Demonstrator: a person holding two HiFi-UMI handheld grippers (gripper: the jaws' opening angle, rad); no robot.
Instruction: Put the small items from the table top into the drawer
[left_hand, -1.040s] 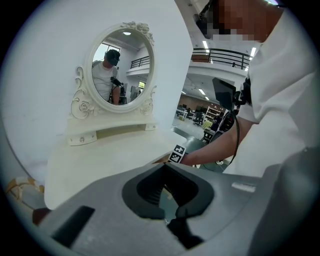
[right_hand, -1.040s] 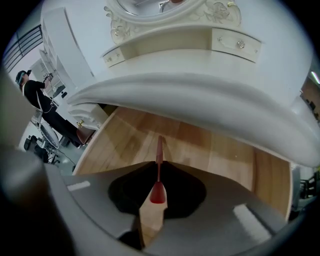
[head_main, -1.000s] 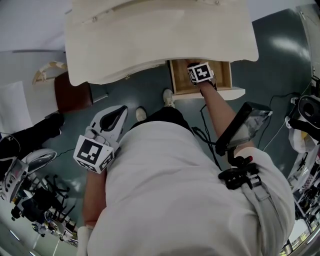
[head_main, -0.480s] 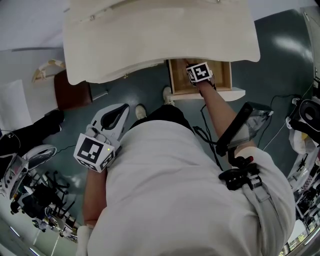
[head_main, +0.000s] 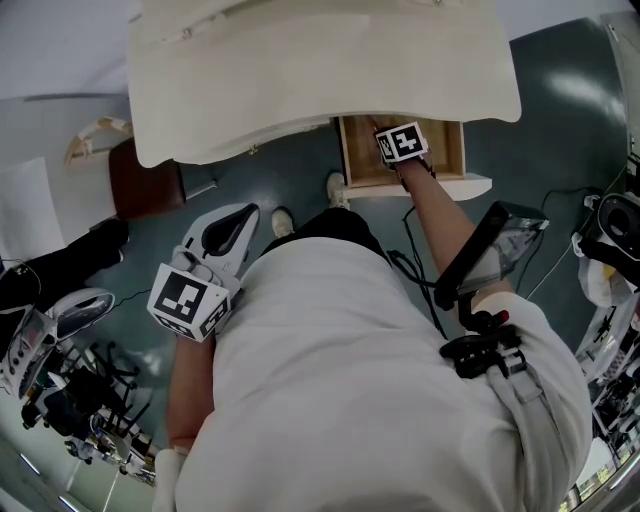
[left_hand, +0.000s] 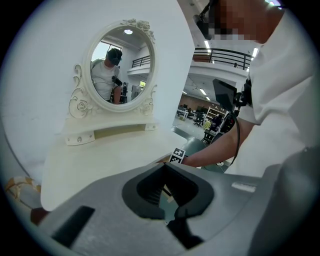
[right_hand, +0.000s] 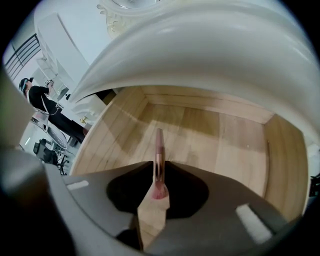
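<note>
Rose-pink and slender, the tube (right_hand: 158, 142) was pinched between the jaws of the right gripper (right_hand: 157, 172). They were closed on its near end, so most of its length stuck out in front. Its long axis ran straight ahead along the gripper's own line, toward the back wall of the drawer (right_hand: 240, 145). It hung over the pale wooden boards a little left of the middle. I could not tell from the right gripper view whether the far tip touched the wood or hung just above it.

The drawer stood pulled open under the curved lip of the cream dressing table (head_main: 320, 70), and no other item showed inside it.

The coming move looked like a release. With the tube already inside the drawer walls and lying along the boards, parting the jaws should let it settle flat, though a round tube may roll sideways.

Well apart, the left gripper (left_hand: 167, 200) hung down by the person's side. Its jaws were drawn together on nothing and pointed up toward the table and its oval mirror (left_hand: 119, 65). The right hand was plainly the nearer one.
</note>
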